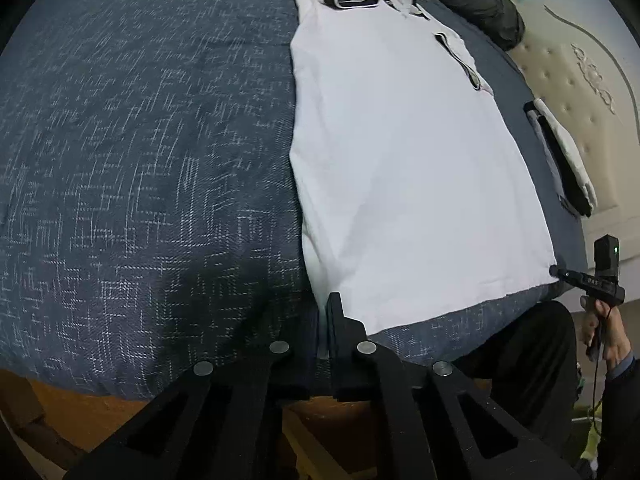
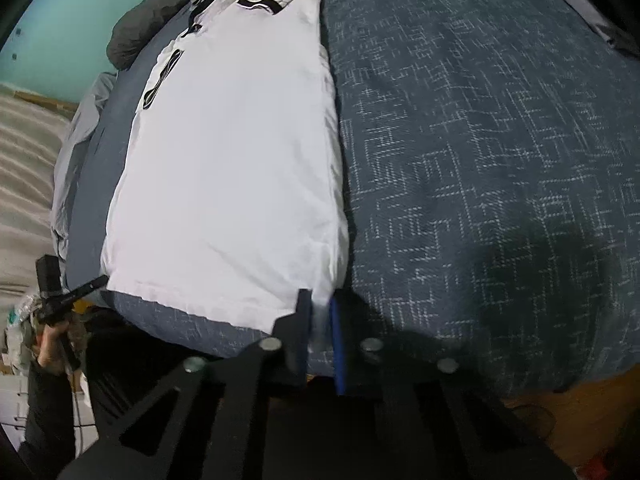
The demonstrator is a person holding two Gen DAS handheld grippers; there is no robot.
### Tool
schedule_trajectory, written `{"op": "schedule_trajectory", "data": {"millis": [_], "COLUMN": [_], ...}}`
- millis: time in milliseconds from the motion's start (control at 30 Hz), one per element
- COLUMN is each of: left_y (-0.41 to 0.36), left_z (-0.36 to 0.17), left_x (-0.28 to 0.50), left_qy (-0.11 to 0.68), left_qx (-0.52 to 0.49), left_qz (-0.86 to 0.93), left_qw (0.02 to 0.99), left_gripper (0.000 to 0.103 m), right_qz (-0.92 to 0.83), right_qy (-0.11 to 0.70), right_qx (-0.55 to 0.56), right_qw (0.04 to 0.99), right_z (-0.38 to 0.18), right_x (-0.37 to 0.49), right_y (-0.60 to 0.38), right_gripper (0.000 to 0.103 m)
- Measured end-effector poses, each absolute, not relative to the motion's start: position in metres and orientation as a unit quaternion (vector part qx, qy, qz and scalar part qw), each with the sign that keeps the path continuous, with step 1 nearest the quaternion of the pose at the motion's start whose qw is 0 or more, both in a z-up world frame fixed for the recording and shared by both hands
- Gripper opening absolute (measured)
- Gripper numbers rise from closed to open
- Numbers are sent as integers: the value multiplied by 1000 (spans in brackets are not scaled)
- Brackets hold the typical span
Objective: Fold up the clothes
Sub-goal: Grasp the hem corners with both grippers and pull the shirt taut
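Across the dark blue woven bedspread (image 1: 140,160) the long white cotton shirt (image 1: 400,168) runs lengthwise away from us; our left gripper (image 1: 324,320) and right gripper (image 2: 320,316) each pinch a hem corner at the bed's near edge.

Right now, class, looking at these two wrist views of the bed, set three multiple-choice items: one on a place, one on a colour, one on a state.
1. Where does the long white shirt with black trim lie?
A. on the dark blue woven bedspread
B. on the floor
C. on a chair

2. What colour is the wall behind the bed?
A. red
B. turquoise
C. black

3. How is the right gripper?
A. wide open
B. out of view
C. shut on the shirt's hem corner

Answers: 1 A, the shirt is spread flat on it; 2 B, seen at the top corner; 3 C, white cloth sits between its closed fingers.
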State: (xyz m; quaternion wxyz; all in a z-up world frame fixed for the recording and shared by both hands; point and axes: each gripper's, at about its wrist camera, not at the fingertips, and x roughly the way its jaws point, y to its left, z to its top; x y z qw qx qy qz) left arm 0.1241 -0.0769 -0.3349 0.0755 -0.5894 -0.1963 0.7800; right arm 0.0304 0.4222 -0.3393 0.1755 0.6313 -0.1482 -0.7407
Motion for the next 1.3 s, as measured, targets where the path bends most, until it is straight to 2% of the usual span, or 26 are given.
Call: {"op": "schedule_trajectory", "data": {"millis": [167,633,1300], "left_y": [-78,-76,-89], "left_z": [-318,-247,-205], "left_x": [126,139,168], "left_qy": [-186,-150,-132], "left_qx": [-575,-508,-468], "left_qz": [792,839,860], "left_qw": [82,120,155], "left_gripper": [4,4,3], "right_qz": [-749,-794,-812], "right_qy": [-149,-172,-148], "right_qx": [617,528,475], "right_qw": [189,247,304], "right_z": [-331,-250,-186], "right_x": [37,60,81], "right_y": [430,428,410], "right_gripper": [5,4,4]}}
